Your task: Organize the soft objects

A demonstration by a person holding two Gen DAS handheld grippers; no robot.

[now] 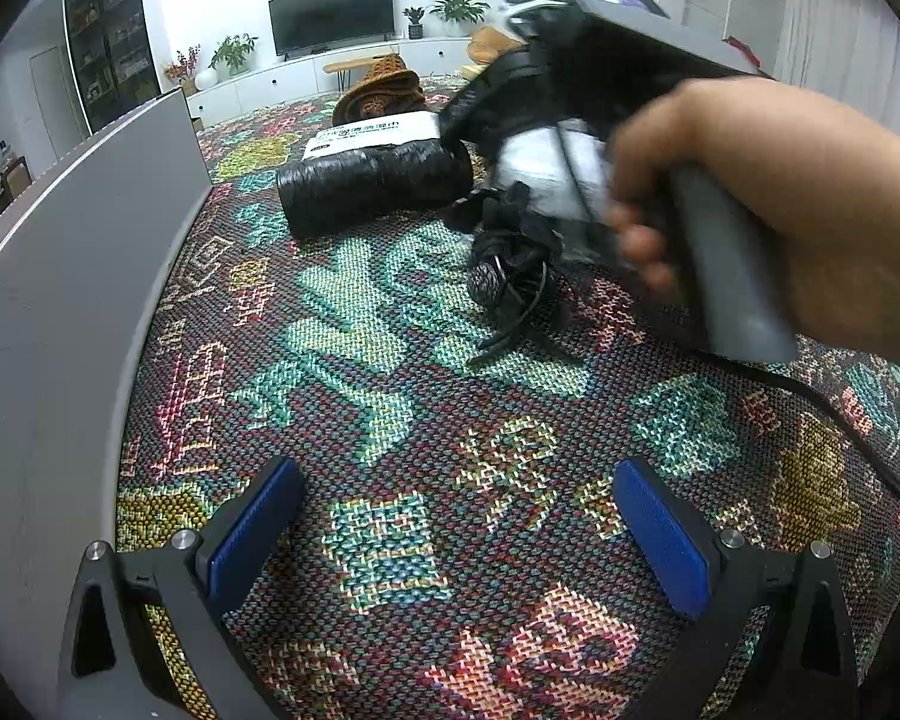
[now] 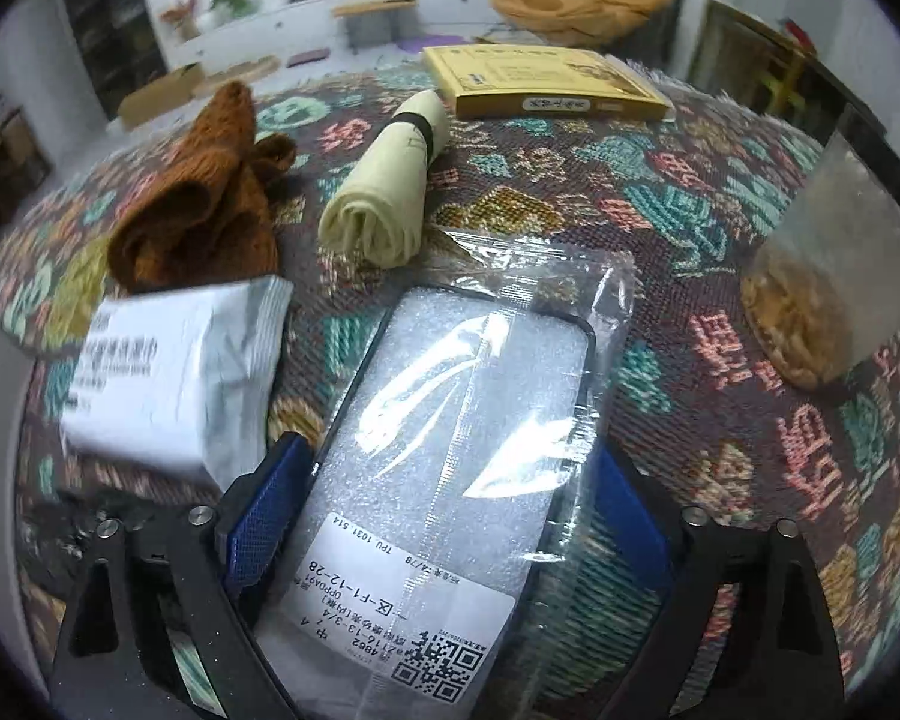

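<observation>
My right gripper (image 2: pixel 450 516) is shut on a phone case in a clear plastic bag (image 2: pixel 450 420), held above the patterned tablecloth (image 2: pixel 690 192). Beyond it lie a brown knitted cloth (image 2: pixel 198 216), a rolled cream cloth (image 2: pixel 384 198) and a white wet-wipes pack (image 2: pixel 168 378). My left gripper (image 1: pixel 456 534) is open and empty, low over the cloth. In the left wrist view the right gripper (image 1: pixel 546 180) is held by a hand, with the bag in it, above a tangle of dark cords and fabric (image 1: pixel 516 276). A black wrapped roll (image 1: pixel 372 186) lies behind.
A yellow book (image 2: pixel 540 84) lies at the table's far edge. A clear bag of snacks (image 2: pixel 822 300) stands at the right. A grey panel (image 1: pixel 78 276) runs along the table's left side. A cable (image 1: pixel 840 420) trails from the right gripper.
</observation>
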